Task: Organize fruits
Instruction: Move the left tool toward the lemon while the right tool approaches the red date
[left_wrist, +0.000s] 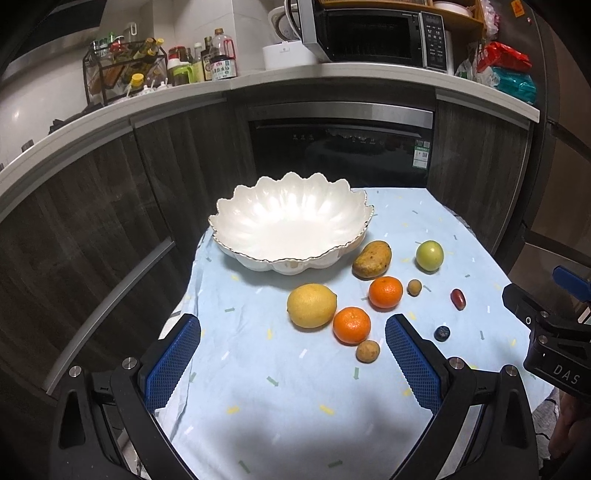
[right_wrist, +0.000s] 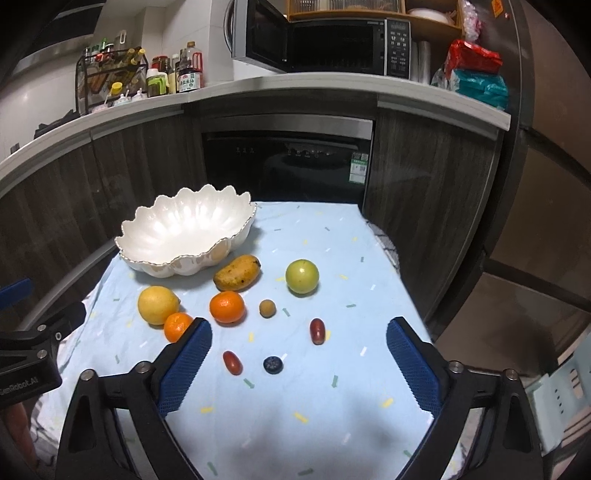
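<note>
**Both hand-held grippers released above the fruit spread, nothing grasped**

I see the left hand-held gripper (left_wrist: 293, 363) with its blue pads spread wide and nothing between them but bare cloth. Its right pad (left_wrist: 413, 363) sits just beside a small brown fruit (left_wrist: 368, 351) and near the blueberry (left_wrist: 441, 333). The right hand-held gripper (right_wrist: 299, 365) is likewise released; between its pads, lower on the cloth and untouched, lie a red oblong fruit (right_wrist: 232, 362) and the blueberry (right_wrist: 273, 364). A second red oblong fruit (right_wrist: 317, 331) lies a little farther out.

I note that the right gripper's left pad (right_wrist: 186, 369) hides part of the nearer orange (right_wrist: 176, 326) in that view. This orange touches the lemon (right_wrist: 158, 305), or very nearly. The second orange (right_wrist: 227, 307) sits apart, with another small brown fruit (right_wrist: 267, 308) just beside it on the right. Beyond them the mango (right_wrist: 237, 273) lies tilted, close to the bowl's rim, and the green apple (right_wrist: 302, 276) stands alone toward the right.

The white scalloped bowl (right_wrist: 236, 229) sits at the far left of the tabletop (right_wrist: 332, 229), which carries a pale blue patterned cloth. The bowl holds no fruit.

Behind the tabletop I see dark cabinets, a built-in appliance with a black front (right_wrist: 288, 162), and a counter bearing a microwave (right_wrist: 321, 46) with its door open and condiment bottles (right_wrist: 184, 72).
</note>
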